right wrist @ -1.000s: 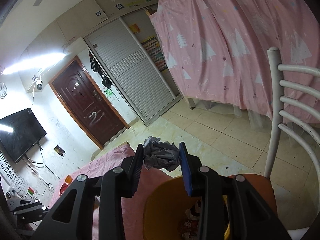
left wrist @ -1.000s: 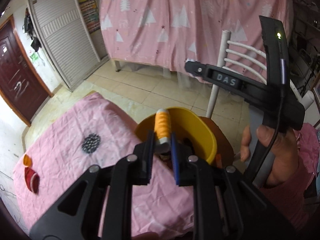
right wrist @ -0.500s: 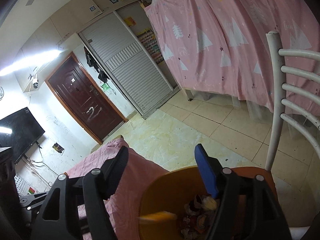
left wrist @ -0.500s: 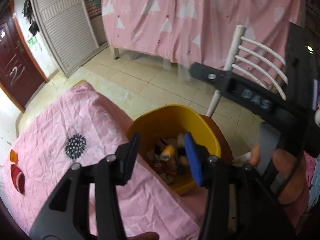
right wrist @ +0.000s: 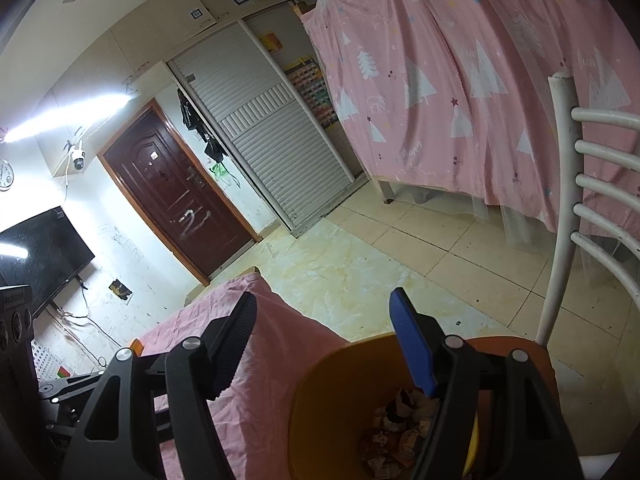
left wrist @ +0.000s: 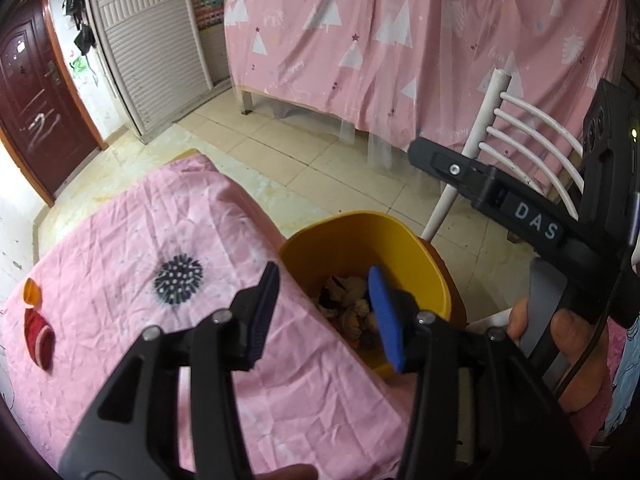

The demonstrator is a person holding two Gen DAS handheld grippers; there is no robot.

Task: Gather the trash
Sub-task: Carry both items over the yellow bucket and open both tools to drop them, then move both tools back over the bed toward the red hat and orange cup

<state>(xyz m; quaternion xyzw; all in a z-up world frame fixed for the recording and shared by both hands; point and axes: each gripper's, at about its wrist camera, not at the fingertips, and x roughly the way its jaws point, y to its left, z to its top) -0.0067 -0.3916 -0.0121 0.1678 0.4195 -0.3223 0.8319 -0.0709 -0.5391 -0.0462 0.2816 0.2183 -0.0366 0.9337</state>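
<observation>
Left wrist view, from the left edge across: an orange scrap (left wrist: 31, 291) and a red wrapper (left wrist: 39, 338) lie close together at the far side of the pink cloth (left wrist: 208, 236), well away from anything else. Nearer the middle sits a dark spiky ball (left wrist: 179, 282), alone on the cloth. Those three look like the trash not yet picked up. Next comes the left gripper (left wrist: 324, 316), its fingers apart with nothing between them, hanging over the edge of the cloth and the rim of the yellow bin (left wrist: 420, 252). The bin stands on a chair (left wrist: 496, 120) just beside the cloth, and its bottom already holds a heap of crumpled trash (left wrist: 348, 312). Furthest right, a hand (left wrist: 560, 344) grips the handle of the other tool.

Right wrist view, same order: the cloth (right wrist: 280, 344), then the right gripper (right wrist: 324, 344), fingers spread wide and empty, poised above the bin (right wrist: 320, 396), whose trash (right wrist: 396, 432) shows below the blue pad.

My guess is the job is well under way, perhaps past half: a fair load is binned, both tools are free, and at least the three pieces on the cloth remain. Whether more lies outside these views I cannot tell.
</observation>
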